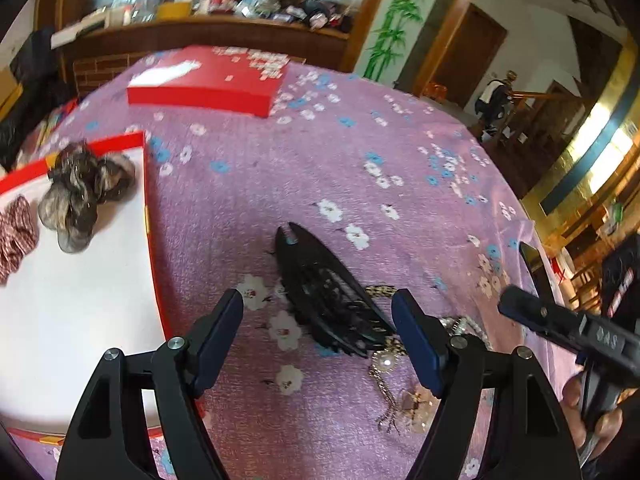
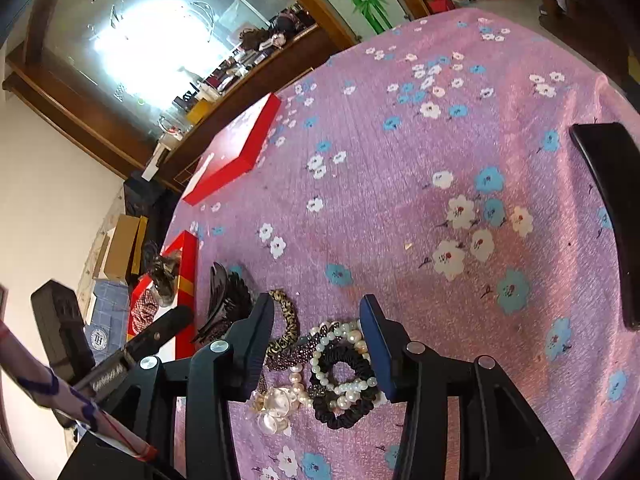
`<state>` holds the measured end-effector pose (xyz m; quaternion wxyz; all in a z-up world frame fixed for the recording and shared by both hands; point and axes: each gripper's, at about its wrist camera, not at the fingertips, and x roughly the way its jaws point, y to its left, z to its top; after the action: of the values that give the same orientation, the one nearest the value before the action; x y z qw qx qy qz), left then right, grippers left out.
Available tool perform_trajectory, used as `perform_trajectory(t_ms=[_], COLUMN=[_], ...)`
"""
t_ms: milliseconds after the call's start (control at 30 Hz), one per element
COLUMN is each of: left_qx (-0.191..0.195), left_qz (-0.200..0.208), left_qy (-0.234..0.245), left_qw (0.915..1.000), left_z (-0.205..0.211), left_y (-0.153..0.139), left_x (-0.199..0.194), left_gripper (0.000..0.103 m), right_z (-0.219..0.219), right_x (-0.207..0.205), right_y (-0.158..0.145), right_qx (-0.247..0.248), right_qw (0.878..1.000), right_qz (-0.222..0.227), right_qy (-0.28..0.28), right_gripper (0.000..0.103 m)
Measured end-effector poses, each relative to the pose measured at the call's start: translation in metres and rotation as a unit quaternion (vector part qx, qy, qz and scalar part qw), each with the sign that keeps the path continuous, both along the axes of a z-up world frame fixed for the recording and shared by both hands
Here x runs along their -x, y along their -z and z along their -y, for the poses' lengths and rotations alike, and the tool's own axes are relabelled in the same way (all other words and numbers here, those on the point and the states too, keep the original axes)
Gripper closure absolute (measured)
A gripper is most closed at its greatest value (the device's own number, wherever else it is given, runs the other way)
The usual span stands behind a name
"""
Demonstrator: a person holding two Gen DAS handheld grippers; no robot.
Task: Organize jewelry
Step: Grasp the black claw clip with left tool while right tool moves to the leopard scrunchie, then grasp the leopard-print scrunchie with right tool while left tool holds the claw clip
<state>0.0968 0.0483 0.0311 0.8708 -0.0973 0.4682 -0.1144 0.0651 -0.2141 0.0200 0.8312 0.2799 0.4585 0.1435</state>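
Jewelry (image 2: pixel 340 372) lies heaped on the table (image 2: pixel 420 208), which wears a purple flowered cloth, just ahead of the right tool (image 2: pixel 316 344). That tool is open and empty, its fingers either side of the heap: pearl strands, a black scrunchie (image 2: pixel 348 412), a leopard band (image 2: pixel 290 320) and a clear brooch-like piece (image 2: pixel 276 404). How the strands tangle is hard to make out, and the left finger covers part of the band.

In the left wrist view, the left tool (image 1: pixel 318 328) also stands open, gripping nothing. Between its fingers lies a black claw clip (image 1: pixel 320 288), its near end running over a pearl (image 1: pixel 386 360) and a chain (image 1: pixel 386 400). The right finger hides the rest of the heap there.

To the left sits an open red box (image 1: pixel 146 208) with a white floor, cut off by the frame and by the tool's body. It holds a grey-brown scrunchie (image 1: pixel 80 196) and a red patterned one (image 1: pixel 14 236), half out of view. The red lid (image 1: pixel 204 84) lies further back on the table; its white markings are too blurred to read.

The right tool (image 1: pixel 568 332) enters at the left view's right edge and bears letters that look like "DAS", though they are not sharp. A dark flat object (image 2: pixel 612 208) lies at the table's right side, cut off at the edge. The shelf behind is blurred clutter.
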Motion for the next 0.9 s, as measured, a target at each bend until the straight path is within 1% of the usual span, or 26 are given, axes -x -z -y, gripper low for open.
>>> perform_trajectory(t_ms=[100, 167, 233, 267, 367, 400, 433, 467, 500, 533, 600, 700, 733, 800, 900], left_qx=[0.016, 0.019, 0.008, -0.002, -0.003, -0.01, -0.014, -0.016, -0.02, -0.02, -0.006, 0.007, 0.016, 0.024, 0.034], left_qz=[-0.036, -0.047, -0.057, -0.068, -0.079, -0.08, -0.078, -0.075, -0.067, -0.057, -0.044, -0.026, -0.02, -0.004, 0.017], left_qy=[-0.006, -0.003, -0.005, -0.009, -0.012, -0.015, -0.016, -0.015, -0.015, -0.013, -0.01, -0.013, -0.016, -0.021, -0.023], left_qw=[0.9992, 0.9987, 0.9984, 0.9976, 0.9968, 0.9966, 0.9967, 0.997, 0.9975, 0.9981, 0.999, 0.9996, 0.9995, 0.9995, 0.999], left_z=[0.001, 0.005, 0.012, 0.017, 0.025, 0.026, 0.026, 0.026, 0.026, 0.024, 0.019, 0.01, 0.005, -0.002, -0.008], left_y=[0.008, 0.01, 0.013, 0.018, 0.027, 0.03, 0.033, 0.035, 0.035, 0.034, 0.031, 0.026, 0.024, 0.016, 0.008], left_x=[-0.013, -0.018, -0.024, -0.029, -0.036, -0.037, -0.036, -0.036, -0.035, -0.033, -0.032, -0.032, -0.032, -0.031, -0.029], left_gripper=[0.028, 0.028, 0.028, 0.028, 0.028, 0.028, 0.028, 0.03, 0.041, 0.05, 0.062, 0.062, 0.062, 0.062, 0.062], right_z=[0.0, 0.001, 0.001, 0.001, 0.0, -0.001, -0.001, -0.002, -0.004, -0.007, -0.014, -0.034, -0.045, -0.065, -0.087], right_x=[-0.001, -0.001, -0.001, -0.001, -0.001, -0.001, 0.0, 0.0, 0.0, 0.001, 0.001, 0.004, 0.005, 0.009, 0.013], right_y=[0.001, 0.002, 0.002, 0.002, 0.001, 0.001, 0.0, 0.0, -0.001, -0.002, -0.004, -0.008, -0.01, -0.011, -0.007], right_qx=[0.0, -0.002, -0.004, -0.004, -0.004, -0.004, -0.004, -0.003, -0.003, -0.001, 0.005, 0.02, 0.032, 0.054, 0.077], right_qw=[1.0, 1.0, 1.0, 1.0, 1.0, 1.0, 1.0, 1.0, 1.0, 1.0, 0.999, 0.997, 0.994, 0.988, 0.981], right_qz=[-0.003, -0.004, -0.005, -0.005, -0.004, -0.002, 0.0, 0.002, 0.004, 0.008, 0.017, 0.039, 0.052, 0.07, 0.083], right_qy=[0.002, 0.003, 0.002, 0.0, -0.004, -0.005, -0.006, -0.008, -0.012, -0.018, -0.03, -0.069, -0.09, -0.127, -0.159], right_gripper=[0.055, 0.055, 0.055, 0.055, 0.054, 0.054, 0.054, 0.054, 0.054, 0.054, 0.054, 0.054, 0.056, 0.067, 0.069])
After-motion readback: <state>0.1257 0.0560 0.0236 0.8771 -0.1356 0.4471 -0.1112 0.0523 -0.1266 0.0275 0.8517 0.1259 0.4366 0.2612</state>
